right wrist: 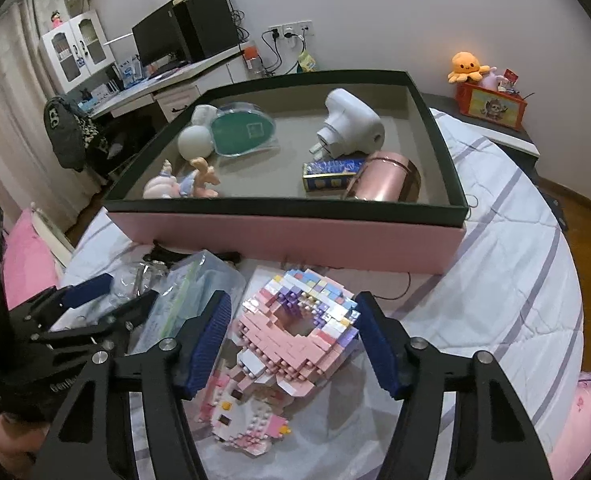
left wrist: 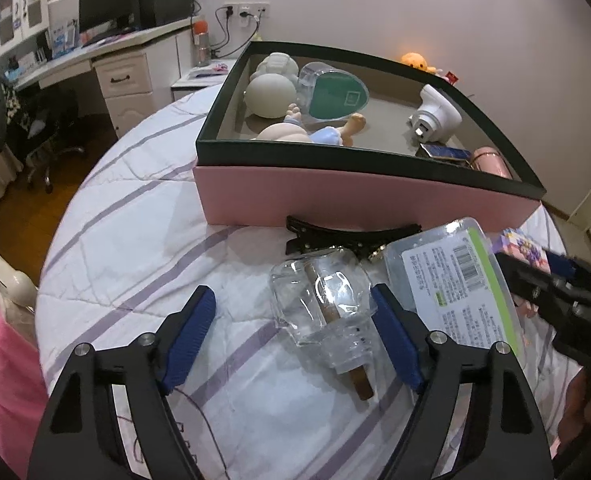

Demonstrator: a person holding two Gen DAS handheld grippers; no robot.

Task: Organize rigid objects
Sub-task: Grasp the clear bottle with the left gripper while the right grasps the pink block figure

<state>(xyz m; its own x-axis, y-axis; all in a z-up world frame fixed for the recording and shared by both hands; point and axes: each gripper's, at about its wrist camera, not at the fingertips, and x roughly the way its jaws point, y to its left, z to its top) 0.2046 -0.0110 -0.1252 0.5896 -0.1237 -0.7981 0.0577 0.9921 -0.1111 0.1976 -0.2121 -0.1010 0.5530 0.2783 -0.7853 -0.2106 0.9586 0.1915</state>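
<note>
left gripper (left wrist: 293, 336): two black arms with blue ribbed pads (left wrist: 191, 332), set on either side of a clear glass bottle with a brown cork stopper (left wrist: 323, 308) that lies on its side on the white bedspread with lilac stripes (left wrist: 135, 240). the right-hand pad sits against or just beside the bottle's shoulder; the left-hand pad stands well apart from the glass, so the fingers are spread and not clenched on the bottle.

right gripper (right wrist: 293, 340): the same black arms and blue pads (right wrist: 211, 340), straddling a pink, white and pastel toy-brick figure (right wrist: 291, 340) lying on the bedspread. the pads are just beside the figure's flanks; whether they press on it cannot be told.

beside the bottle lies a clear plastic pack with a white printed label and green edge (left wrist: 455, 288), which rests between the two grippers; behind it, a black hair clip (left wrist: 351, 236) lies against the box wall.

beyond both grippers stands a shallow pink cardboard box with a dark green rim (right wrist: 295, 240). inside it: a white wall-plug adapter (right wrist: 351, 124), a rose-gold metal cylinder (right wrist: 383, 182) on its side, a small blue and yellow carton (right wrist: 331, 174), a clear oval case with a green face (right wrist: 243, 134), a white ball-shaped object (right wrist: 193, 140) and a small doll in pale blue (right wrist: 183, 186).

background: a desk with a dark monitor (right wrist: 155, 42), an orange plush octopus (right wrist: 467, 66) on a red box.
</note>
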